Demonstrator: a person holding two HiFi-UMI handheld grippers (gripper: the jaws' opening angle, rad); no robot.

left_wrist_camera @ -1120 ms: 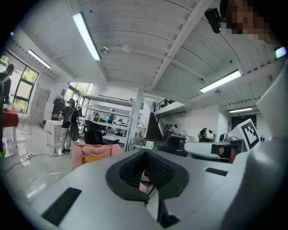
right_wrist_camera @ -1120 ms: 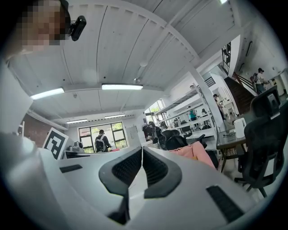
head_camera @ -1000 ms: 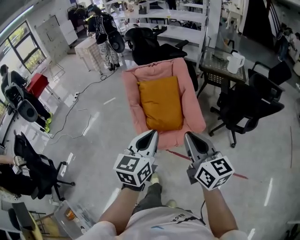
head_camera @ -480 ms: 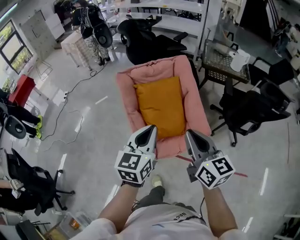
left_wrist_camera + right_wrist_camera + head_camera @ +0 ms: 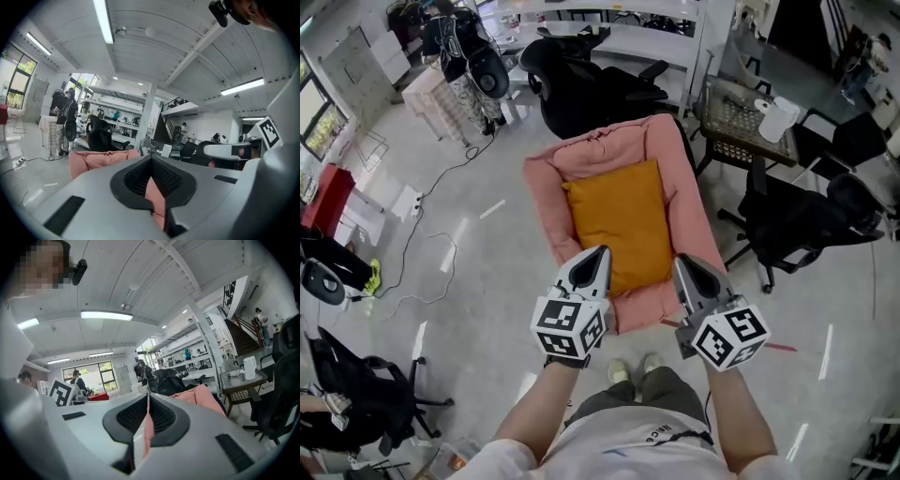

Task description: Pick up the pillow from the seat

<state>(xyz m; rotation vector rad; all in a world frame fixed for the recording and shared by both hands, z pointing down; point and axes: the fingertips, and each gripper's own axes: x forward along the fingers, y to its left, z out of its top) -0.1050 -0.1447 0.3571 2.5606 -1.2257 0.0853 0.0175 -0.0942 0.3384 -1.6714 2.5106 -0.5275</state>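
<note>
An orange pillow (image 5: 619, 220) lies flat in a pink padded seat (image 5: 546, 197) on the floor, in the head view's middle. My left gripper (image 5: 598, 255) hovers over the seat's near edge, at the pillow's near left corner, jaws shut and empty. My right gripper (image 5: 682, 262) is level with it at the near right side, also shut and empty. Neither touches the pillow. In the left gripper view the pink seat (image 5: 93, 159) shows past the closed jaws (image 5: 152, 161). The right gripper view shows the seat's (image 5: 201, 397) edge beyond its closed jaws (image 5: 148, 397).
Black office chairs stand right of the seat (image 5: 797, 220) and behind it (image 5: 581, 89). A small glass table with a white kettle (image 5: 780, 117) is at the back right. A cable (image 5: 431, 253) runs across the floor on the left. My feet (image 5: 633, 370) stand just before the seat.
The seat and pillow have come nearer and lower in the head view as I stepped forward. Both grippers stay shut and now overlap the seat's near edge.
</note>
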